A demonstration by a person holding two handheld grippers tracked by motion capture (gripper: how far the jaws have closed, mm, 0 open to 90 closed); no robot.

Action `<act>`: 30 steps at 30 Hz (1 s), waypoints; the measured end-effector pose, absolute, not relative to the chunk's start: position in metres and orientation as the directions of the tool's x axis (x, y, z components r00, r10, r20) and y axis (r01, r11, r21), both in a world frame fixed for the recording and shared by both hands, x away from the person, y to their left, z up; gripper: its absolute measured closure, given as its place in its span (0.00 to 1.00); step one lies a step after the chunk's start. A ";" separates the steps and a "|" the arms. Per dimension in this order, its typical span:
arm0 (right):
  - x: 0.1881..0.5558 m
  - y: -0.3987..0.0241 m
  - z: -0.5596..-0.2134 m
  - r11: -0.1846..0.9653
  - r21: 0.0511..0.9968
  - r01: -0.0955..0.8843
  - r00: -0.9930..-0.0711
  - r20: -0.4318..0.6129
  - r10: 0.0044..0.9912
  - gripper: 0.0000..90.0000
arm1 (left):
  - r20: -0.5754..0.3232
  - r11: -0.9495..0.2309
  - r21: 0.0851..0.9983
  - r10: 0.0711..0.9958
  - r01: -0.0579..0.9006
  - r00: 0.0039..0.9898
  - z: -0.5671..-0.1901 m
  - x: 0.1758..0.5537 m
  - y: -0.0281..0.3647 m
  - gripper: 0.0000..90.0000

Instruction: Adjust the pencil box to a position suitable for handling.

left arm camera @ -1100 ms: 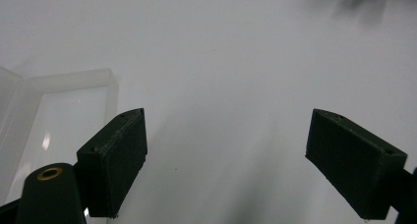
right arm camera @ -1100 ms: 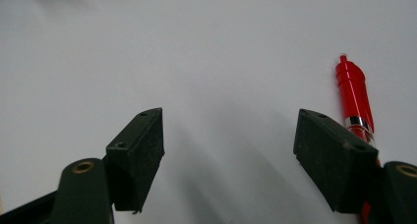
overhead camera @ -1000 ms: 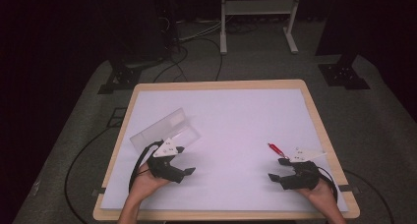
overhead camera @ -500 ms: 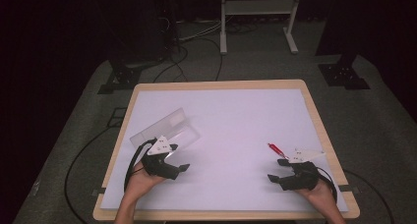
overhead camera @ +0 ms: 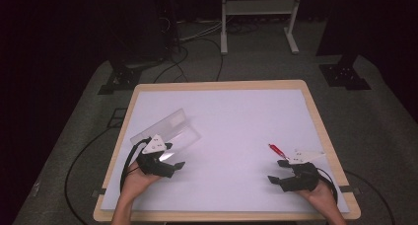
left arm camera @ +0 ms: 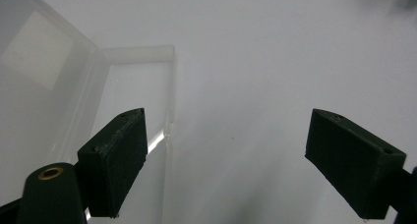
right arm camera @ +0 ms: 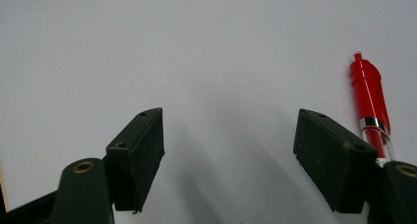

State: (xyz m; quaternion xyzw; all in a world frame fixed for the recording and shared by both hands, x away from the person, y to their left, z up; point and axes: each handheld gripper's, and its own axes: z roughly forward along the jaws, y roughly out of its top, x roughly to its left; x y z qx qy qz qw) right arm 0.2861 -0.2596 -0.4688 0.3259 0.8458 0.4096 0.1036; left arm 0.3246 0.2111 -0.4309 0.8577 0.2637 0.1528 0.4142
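A clear plastic case (overhead camera: 170,128) lies open on the left half of the white table (overhead camera: 246,116), its lid folded back. In the left gripper view the case (left arm camera: 123,86) has nothing in its tray, and one of my fingers (left arm camera: 118,160) hangs over its near end. My left gripper (overhead camera: 172,162) (left arm camera: 241,170) is open, just in front of the case. A red pen (overhead camera: 276,149) (right arm camera: 370,98) lies at the right, just outside one finger of my right gripper (overhead camera: 276,170) (right arm camera: 228,160). That gripper is open with bare table between its fingers.
The table has a wooden rim (overhead camera: 222,85). Behind it on the dark floor are cables (overhead camera: 197,42) and a white stand (overhead camera: 259,18). A cable (overhead camera: 130,158) trails from the left gripper over the table's left edge.
My left gripper has shifted left and slightly away from me, closer to the clear case. The right gripper and the pen have stayed where they were.
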 end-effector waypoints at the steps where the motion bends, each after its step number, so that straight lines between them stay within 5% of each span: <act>1: 0.286 -0.259 -0.469 0.452 0.761 0.466 -0.767 0.091 0.636 0.29 | 0.046 -0.521 0.788 0.580 0.327 0.813 -0.431 0.325 0.212 0.17; 18: 0.285 -0.257 -0.469 0.465 0.758 0.458 -0.776 0.086 0.625 0.29 | 0.056 -0.536 0.749 0.638 0.390 0.768 -0.443 0.334 0.224 0.27; 30: 0.285 -0.256 -0.469 0.469 0.756 0.456 -0.778 0.083 0.623 0.29 | 0.054 -0.558 0.717 0.642 0.417 0.765 -0.453 0.338 0.229 0.44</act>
